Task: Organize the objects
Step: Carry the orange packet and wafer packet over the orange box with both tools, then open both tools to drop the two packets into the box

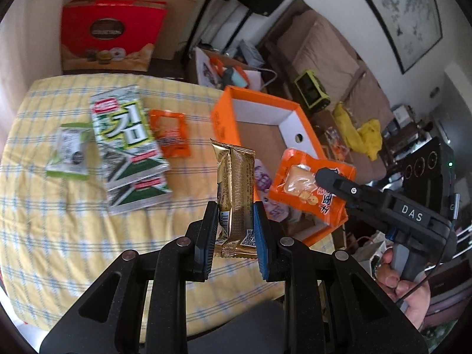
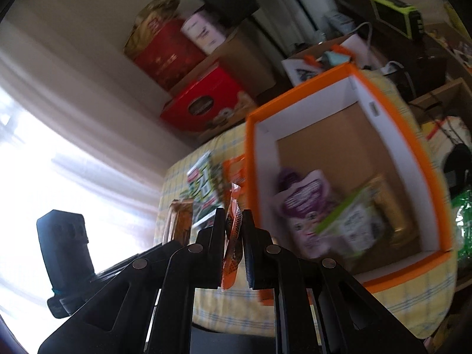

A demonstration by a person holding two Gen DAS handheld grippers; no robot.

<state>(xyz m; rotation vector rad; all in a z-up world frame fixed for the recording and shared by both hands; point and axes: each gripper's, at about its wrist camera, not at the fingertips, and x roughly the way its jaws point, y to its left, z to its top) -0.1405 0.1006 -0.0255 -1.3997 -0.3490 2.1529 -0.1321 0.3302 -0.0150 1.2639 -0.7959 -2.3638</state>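
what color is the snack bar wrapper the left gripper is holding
Gold, seen best in the left wrist view: the snack bar in the left gripper.

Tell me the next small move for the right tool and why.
Probably carry the right tool a little further over the orange box and open it there. It is shut on an orange snack packet beside the box's near wall, while a purple pouch and other packs already lie inside. The left tool holds a gold bar.
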